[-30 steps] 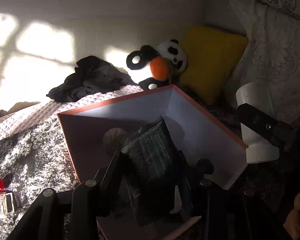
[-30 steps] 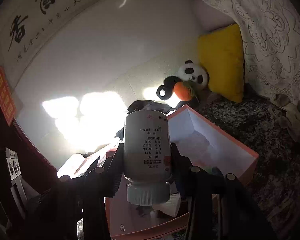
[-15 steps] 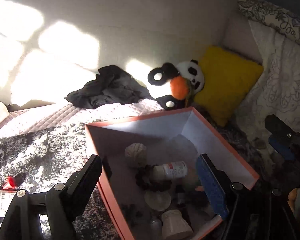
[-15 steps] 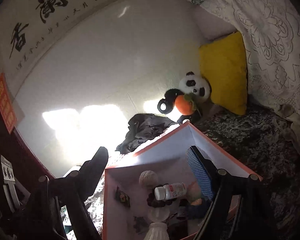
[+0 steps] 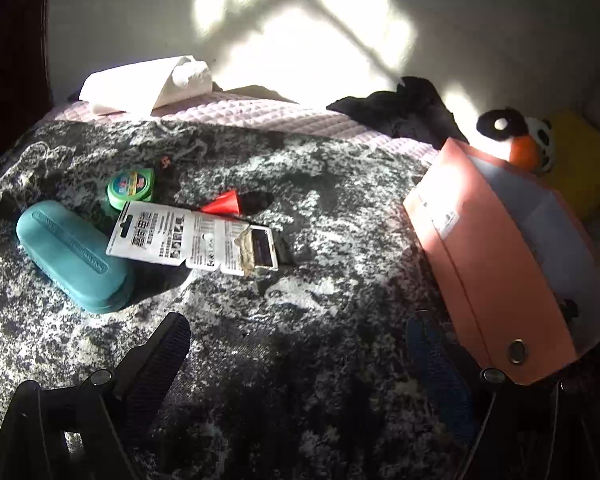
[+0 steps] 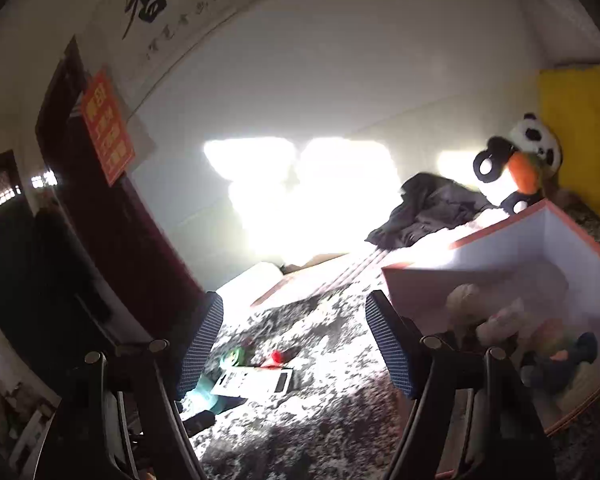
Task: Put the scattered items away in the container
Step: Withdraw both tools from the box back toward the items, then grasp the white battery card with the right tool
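Scattered on the mottled grey blanket lie a teal case (image 5: 74, 256), a green round tin (image 5: 131, 189), a white printed card pack (image 5: 192, 240) and a small red piece (image 5: 224, 203). The pink box (image 5: 496, 280) stands to the right of them. My left gripper (image 5: 296, 320) hovers over bare blanket in front of the card pack, jaws opening, nothing between them. My right gripper (image 6: 294, 300) is just left of the box (image 6: 420, 266), jaws closing on nothing. Farther off it sees the card pack (image 6: 252, 382), tin (image 6: 234, 356) and case (image 6: 204, 394). Several items lie inside the box.
A panda plush (image 5: 516, 140) and a yellow pillow (image 5: 580, 160) sit behind the box. Dark clothing (image 5: 404, 112) and a white folded cloth (image 5: 140, 84) lie along the wall. A dark door frame (image 6: 80, 220) borders the bed's left side.
The left gripper let go of a dark packet and the right of a white bottle, both over the box. Both grippers then swung left, away from the box, towards the scattered items.
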Motion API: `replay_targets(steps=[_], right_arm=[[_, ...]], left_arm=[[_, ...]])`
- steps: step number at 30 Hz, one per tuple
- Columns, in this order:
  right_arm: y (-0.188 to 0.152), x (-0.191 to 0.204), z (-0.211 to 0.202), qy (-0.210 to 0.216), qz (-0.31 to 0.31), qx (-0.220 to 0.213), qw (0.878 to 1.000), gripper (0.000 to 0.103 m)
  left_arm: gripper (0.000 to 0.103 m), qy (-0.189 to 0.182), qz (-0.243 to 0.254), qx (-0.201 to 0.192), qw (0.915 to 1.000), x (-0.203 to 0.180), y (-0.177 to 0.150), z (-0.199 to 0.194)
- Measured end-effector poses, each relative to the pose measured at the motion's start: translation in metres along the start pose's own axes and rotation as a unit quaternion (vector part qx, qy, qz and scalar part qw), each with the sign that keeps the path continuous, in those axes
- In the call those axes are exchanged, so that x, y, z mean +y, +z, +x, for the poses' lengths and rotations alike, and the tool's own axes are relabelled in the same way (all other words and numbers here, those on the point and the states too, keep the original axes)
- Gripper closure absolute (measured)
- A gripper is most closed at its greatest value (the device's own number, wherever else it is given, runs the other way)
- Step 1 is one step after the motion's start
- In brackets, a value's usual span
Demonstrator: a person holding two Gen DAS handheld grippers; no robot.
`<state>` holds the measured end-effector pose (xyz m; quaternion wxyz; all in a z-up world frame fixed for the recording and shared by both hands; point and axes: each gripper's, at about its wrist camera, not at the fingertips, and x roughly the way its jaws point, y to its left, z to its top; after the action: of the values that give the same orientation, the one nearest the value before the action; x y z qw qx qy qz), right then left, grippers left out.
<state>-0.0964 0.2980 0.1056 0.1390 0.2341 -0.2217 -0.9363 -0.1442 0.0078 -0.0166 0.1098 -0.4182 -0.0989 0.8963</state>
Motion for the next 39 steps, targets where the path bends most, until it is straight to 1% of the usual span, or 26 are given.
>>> replay_targets(steps=[3, 5, 7, 10, 11, 13, 14, 15, 17, 18, 19, 21, 26, 29, 30, 31, 32, 34, 37, 39], right_arm=[[-0.037, 0.012, 0.065, 0.018, 0.017, 0.090, 0.996, 0.034], [-0.057, 0.014, 0.098, 0.018, 0.031, 0.133, 0.990, 0.035], [-0.070, 0.016, 0.123, 0.012, 0.030, 0.158, 0.987, 0.035], [-0.079, 0.013, 0.149, 0.002, 0.028, 0.174, 0.984, 0.035], [-0.081, 0.011, 0.157, 0.003, 0.030, 0.180, 0.983, 0.035], [-0.088, 0.002, 0.179, 0.007, 0.043, 0.209, 0.977, 0.035], [-0.094, -0.005, 0.191, 0.011, 0.063, 0.226, 0.972, 0.034], [-0.101, -0.014, 0.202, 0.015, 0.089, 0.243, 0.966, 0.035], [-0.120, -0.032, 0.223, 0.026, 0.148, 0.275, 0.949, 0.035], [-0.127, -0.037, 0.230, 0.029, 0.167, 0.286, 0.943, 0.035], [-0.133, -0.041, 0.237, 0.031, 0.181, 0.293, 0.938, 0.035], [-0.139, -0.044, 0.248, 0.030, 0.195, 0.295, 0.935, 0.035], [-0.143, -0.045, 0.278, 0.052, 0.241, 0.277, 0.929, 0.034], [-0.140, -0.044, 0.298, 0.051, 0.249, 0.258, 0.932, 0.035], [-0.139, -0.043, 0.304, 0.050, 0.250, 0.251, 0.934, 0.044], [-0.138, -0.042, 0.311, 0.050, 0.248, 0.256, 0.933, 0.082], [-0.142, -0.043, 0.320, 0.061, 0.254, 0.275, 0.925, 0.100], [-0.148, -0.045, 0.322, 0.073, 0.269, 0.285, 0.917, 0.100], [-0.146, -0.042, 0.307, 0.073, 0.248, 0.283, 0.923, 0.101], [-0.144, -0.042, 0.293, 0.068, 0.242, 0.284, 0.925, 0.101]], left_arm=[[0.012, 0.008, -0.021, 0.031, 0.9993, 0.039, -0.011, 0.036], [0.012, 0.019, -0.019, 0.047, 0.9985, 0.054, -0.011, 0.058], [0.012, 0.016, -0.032, 0.059, 0.9976, 0.068, -0.008, 0.077], [0.012, 0.002, -0.050, 0.065, 0.9966, 0.084, -0.002, 0.096], [0.013, 0.004, -0.054, 0.065, 0.9964, 0.088, 0.000, 0.100], [0.016, 0.003, -0.063, 0.059, 0.9963, 0.096, 0.003, 0.101], [0.016, 0.012, -0.064, 0.057, 0.9963, 0.100, 0.005, 0.099], [0.017, 0.028, -0.065, 0.055, 0.9959, 0.104, 0.005, 0.096], [0.018, 0.076, -0.075, 0.050, 0.9931, 0.117, 0.007, 0.089], [0.018, 0.097, -0.086, 0.047, 0.9904, 0.128, 0.009, 0.086], [0.018, 0.109, -0.104, 0.045, 0.9876, 0.140, 0.009, 0.083], [0.018, 0.128, -0.134, 0.042, 0.9818, 0.161, 0.011, 0.077], [0.018, 0.100, -0.135, 0.047, 0.9846, 0.173, 0.016, 0.075], [0.017, 0.090, -0.134, 0.052, 0.9855, 0.170, 0.018, 0.078], [0.017, 0.089, -0.135, 0.054, 0.9854, 0.170, 0.019, 0.078], [0.017, 0.088, -0.136, 0.055, 0.9853, 0.170, 0.020, 0.078], [0.017, 0.087, -0.137, 0.054, 0.9852, 0.170, 0.021, 0.078], [0.017, 0.087, -0.138, 0.051, 0.9853, 0.171, 0.022, 0.075], [0.017, 0.083, -0.140, 0.048, 0.9855, 0.174, 0.024, 0.070], [0.017, 0.081, -0.142, 0.045, 0.9854, 0.176, 0.024, 0.066]])
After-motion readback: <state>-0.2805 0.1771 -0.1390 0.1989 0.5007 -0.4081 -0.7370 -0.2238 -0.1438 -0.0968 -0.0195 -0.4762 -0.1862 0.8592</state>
